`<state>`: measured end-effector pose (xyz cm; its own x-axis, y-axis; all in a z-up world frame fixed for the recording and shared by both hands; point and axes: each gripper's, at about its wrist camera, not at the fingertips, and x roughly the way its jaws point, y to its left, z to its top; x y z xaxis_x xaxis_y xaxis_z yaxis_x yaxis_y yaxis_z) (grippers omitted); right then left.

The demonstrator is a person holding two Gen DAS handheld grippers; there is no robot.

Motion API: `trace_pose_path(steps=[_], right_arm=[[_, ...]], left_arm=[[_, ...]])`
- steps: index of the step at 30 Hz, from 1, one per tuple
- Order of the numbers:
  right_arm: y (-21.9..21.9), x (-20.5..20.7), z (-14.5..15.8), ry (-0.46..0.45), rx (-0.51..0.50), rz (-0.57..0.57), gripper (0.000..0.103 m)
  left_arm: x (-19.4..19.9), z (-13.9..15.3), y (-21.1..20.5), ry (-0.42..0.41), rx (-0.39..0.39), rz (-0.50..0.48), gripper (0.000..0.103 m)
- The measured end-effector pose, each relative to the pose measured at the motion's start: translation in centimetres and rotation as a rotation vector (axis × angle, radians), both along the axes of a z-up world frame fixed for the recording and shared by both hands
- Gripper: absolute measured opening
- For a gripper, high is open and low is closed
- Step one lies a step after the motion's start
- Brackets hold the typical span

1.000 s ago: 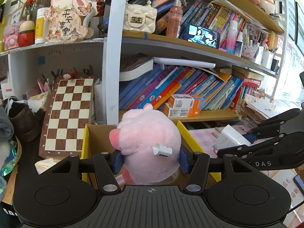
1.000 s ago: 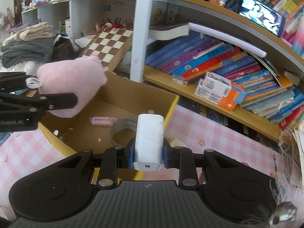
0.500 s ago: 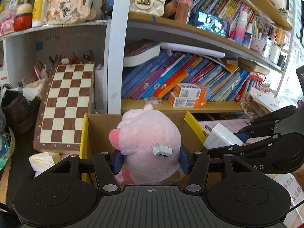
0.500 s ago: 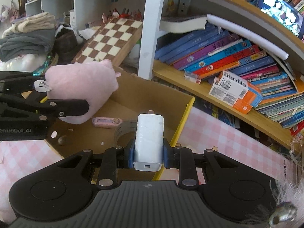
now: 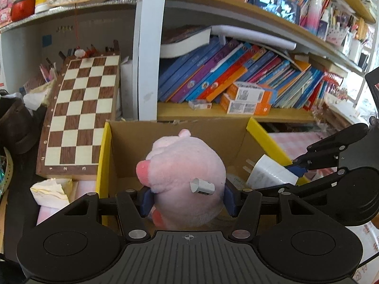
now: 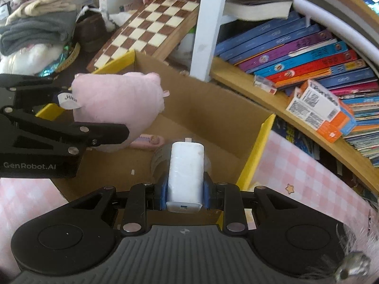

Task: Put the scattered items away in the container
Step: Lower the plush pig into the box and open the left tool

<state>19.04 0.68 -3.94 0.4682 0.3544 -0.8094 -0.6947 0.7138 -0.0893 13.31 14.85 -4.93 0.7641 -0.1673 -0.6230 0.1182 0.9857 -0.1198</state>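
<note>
Both clamped: L gripper [image 5: 188,198] on plush pig [image 5: 184,177], R gripper [image 6: 184,195] on charger [image 6: 186,172]; box [image 6: 213,118] floor part-hidden.

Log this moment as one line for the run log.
left gripper: shut on plush pig over cardboard box | right gripper: shut on white charger over box | neither released

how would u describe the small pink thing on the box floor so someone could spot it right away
Find the open brown cardboard box with yellow rims below the bookshelf. On its floor, under the held pink plush pig, lies a flat pink oblong item. It is pink, unlike the grey tape roll beside it.
</note>
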Motion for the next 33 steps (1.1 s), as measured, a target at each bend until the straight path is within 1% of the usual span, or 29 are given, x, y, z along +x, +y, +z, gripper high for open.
trace_pose_path(steps=[8,18,22,25,29,33], right_arm=[[1.0,1.2,-0.8,0.007,-0.007,0.026,0.025],[2.1,2.1,-1.8,0.010,-0.019,0.050,0.025],[2.3,2.3,-2.1,0.016,-0.022,0.054,0.025],[2.5,2.4,-2.3,0.024,-0.026,0.057,0.025],[2.7,2.5,-2.9,0.041,-0.032,0.057,0.025],[2.7,2.4,-2.9,0.037,-0.033,0.060,0.025]], left_arm=[[1.0,-1.2,0.2,0.035,0.029,0.008,0.057],[1.8,-1.7,-0.2,0.033,0.111,0.003,0.057],[2.2,-1.8,-0.4,0.039,0.137,-0.003,0.060],[2.3,-1.9,-0.4,0.044,0.141,-0.006,0.062],[2.3,-1.9,-0.4,0.043,0.139,-0.007,0.063],[2.4,-1.9,-0.3,0.042,0.138,-0.007,0.063]])
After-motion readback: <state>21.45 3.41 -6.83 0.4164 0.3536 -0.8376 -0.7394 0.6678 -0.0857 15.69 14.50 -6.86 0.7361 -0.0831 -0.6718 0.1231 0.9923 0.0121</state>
